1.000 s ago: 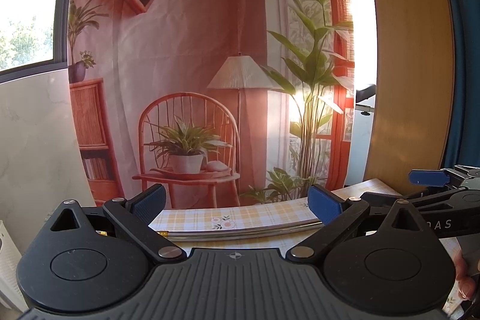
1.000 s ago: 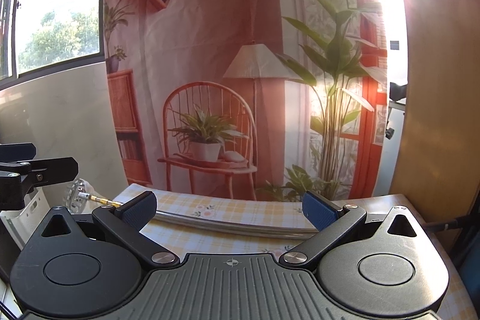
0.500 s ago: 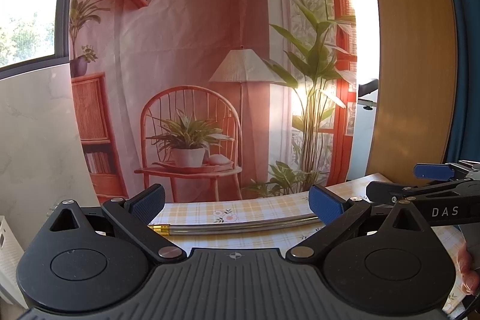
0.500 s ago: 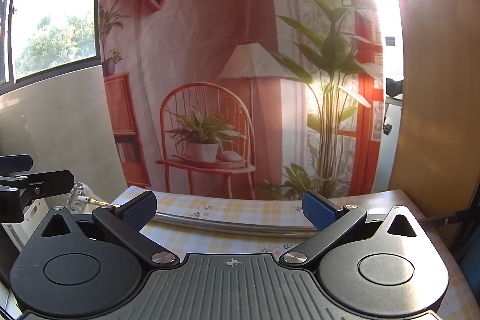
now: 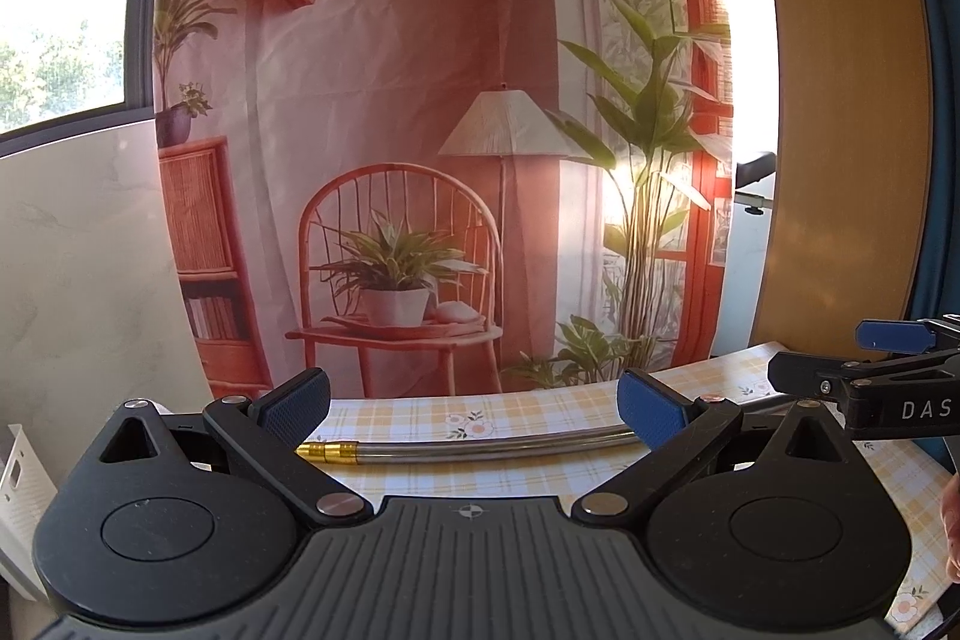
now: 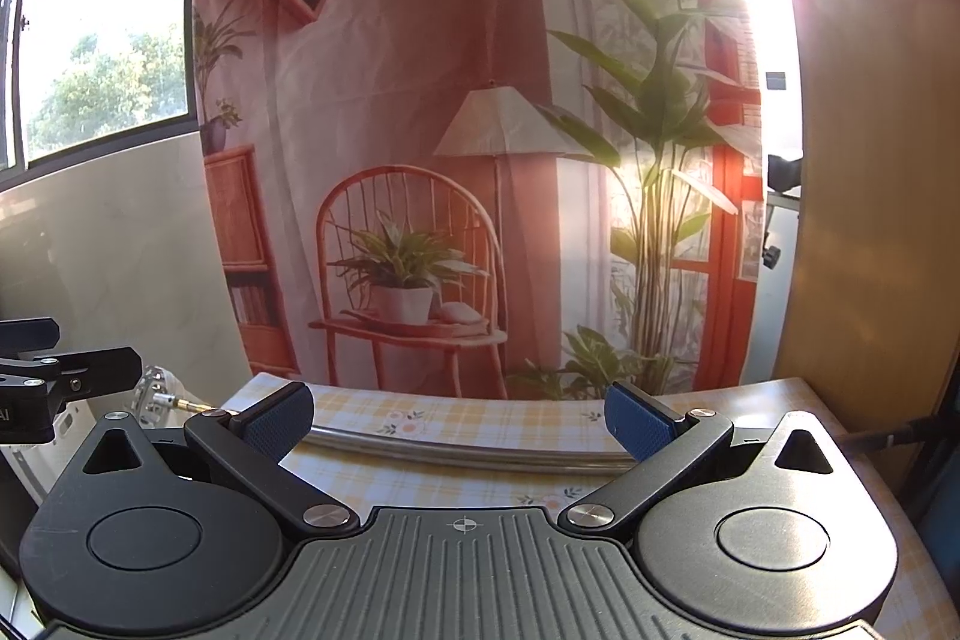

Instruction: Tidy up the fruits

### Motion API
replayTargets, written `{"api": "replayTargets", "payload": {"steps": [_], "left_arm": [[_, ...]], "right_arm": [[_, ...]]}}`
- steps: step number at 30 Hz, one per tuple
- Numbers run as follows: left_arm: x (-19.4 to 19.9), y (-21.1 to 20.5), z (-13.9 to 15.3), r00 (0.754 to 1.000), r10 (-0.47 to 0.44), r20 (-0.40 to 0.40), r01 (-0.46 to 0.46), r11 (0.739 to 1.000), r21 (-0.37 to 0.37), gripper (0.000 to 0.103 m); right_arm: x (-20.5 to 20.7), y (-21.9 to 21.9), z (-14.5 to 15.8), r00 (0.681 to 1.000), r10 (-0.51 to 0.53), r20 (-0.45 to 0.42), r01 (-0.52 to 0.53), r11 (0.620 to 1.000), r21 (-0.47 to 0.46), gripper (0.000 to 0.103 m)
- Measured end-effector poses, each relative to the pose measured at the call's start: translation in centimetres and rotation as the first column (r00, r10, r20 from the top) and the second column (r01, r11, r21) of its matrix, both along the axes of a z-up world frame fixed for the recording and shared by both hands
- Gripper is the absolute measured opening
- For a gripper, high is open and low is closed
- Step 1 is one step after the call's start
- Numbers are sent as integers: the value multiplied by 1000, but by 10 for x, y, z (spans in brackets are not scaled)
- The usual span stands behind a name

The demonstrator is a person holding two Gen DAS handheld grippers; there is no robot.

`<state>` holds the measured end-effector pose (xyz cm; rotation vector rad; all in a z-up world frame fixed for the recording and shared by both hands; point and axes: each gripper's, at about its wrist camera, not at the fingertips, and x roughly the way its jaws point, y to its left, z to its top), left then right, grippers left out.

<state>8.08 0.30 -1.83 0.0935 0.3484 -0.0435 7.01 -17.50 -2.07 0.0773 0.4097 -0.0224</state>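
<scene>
Two empty grippers face a printed backdrop; no fruit in view.

Left gripper and right gripper spread wide; metal rod at 12 o'clock; fruit handling unjudgeable.

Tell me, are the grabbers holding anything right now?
No, nothing is held. The left gripper and the right gripper both have their jaws wide open, with only the metal hose lying on the checked tablecloth beyond them.
</scene>
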Motion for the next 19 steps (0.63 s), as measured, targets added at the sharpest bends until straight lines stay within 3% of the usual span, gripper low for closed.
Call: {"api": "replayTargets", "payload": {"steps": [19], "left_arm": [[-3,-1,-1,1000,-2,6,2,1000,18,103]], "right_arm": [[1,-3,-2,1000,0,-4,0,1000,3,103]]}}
